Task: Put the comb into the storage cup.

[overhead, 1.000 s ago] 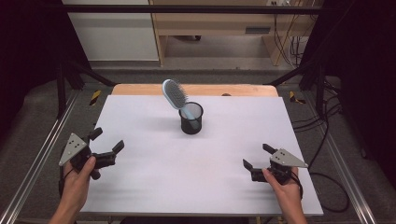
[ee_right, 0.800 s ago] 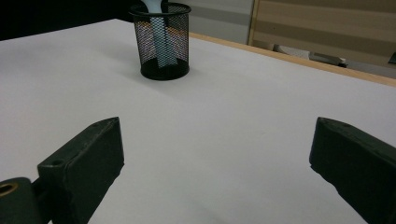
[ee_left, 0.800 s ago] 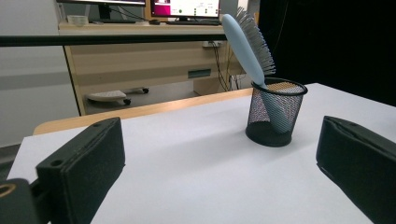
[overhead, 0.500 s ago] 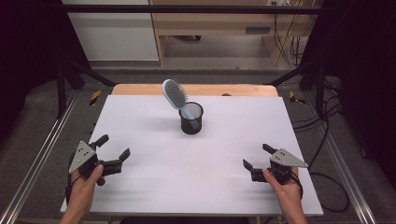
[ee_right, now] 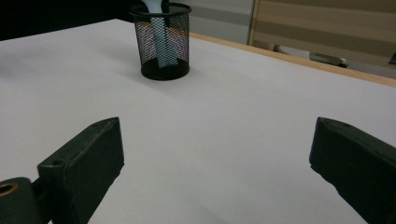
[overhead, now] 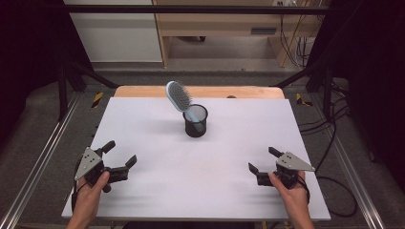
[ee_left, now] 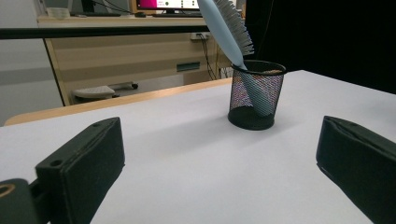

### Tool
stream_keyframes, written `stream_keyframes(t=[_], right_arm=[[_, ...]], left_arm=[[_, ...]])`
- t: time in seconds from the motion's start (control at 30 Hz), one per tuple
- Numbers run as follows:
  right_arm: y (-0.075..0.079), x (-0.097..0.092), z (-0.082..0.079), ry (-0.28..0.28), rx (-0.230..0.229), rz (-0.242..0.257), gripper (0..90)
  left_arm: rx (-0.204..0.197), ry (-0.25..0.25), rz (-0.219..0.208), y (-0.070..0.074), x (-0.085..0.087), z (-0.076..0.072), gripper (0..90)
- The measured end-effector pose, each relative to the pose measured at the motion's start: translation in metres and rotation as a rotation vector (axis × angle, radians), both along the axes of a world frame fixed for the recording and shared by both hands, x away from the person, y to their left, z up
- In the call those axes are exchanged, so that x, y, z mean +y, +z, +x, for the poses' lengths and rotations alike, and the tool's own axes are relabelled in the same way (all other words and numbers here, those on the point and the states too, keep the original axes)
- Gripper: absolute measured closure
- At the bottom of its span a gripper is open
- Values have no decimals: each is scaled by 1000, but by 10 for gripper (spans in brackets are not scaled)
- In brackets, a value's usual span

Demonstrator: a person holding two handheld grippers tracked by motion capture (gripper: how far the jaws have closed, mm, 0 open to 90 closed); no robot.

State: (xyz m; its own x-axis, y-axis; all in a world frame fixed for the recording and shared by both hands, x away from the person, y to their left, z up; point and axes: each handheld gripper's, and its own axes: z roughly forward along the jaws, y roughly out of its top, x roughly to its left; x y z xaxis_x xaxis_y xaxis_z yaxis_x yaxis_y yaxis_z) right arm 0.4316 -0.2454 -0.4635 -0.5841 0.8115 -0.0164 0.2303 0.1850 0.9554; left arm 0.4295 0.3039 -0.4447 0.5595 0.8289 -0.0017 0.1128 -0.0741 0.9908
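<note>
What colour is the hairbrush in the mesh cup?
Pale blue hairbrush, clearest in the left gripper view.

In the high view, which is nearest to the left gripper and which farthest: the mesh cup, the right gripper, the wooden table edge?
1. Mesh cup, mid-table, ahead and to its right.
2. Wooden table edge, along the far side.
3. Right gripper, across the table, near the front right.

Lighting: even and soft from overhead; white surface (overhead: 200, 162) bright, no glare. Surroundings: dark, near black at both sides in the high view. Shadows: faint, diffuse patch beside the mesh cup (overhead: 195, 121). Sharpness: high view slightly soft and grainy. Gripper views: near jaws blurred, background out of focus.
</note>
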Motion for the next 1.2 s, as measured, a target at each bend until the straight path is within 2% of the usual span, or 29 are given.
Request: stream_keyframes(t=[0.5,0.9,1.07,1.2], right_arm=[[0,0,0,1,0,-2,34],[-1,0,1,3,-6,7,34],[-1,-2,1,-6,-20,22,33],[-2,-2,1,-7,-14,27,33]], left_arm=[[1,-41,8,-2,-11,-5,12],[-9,-41,-6,-1,-15,-9,13],[-16,-37,0,0,-17,-13,13],[-27,-34,14,1,-16,-16,13]])
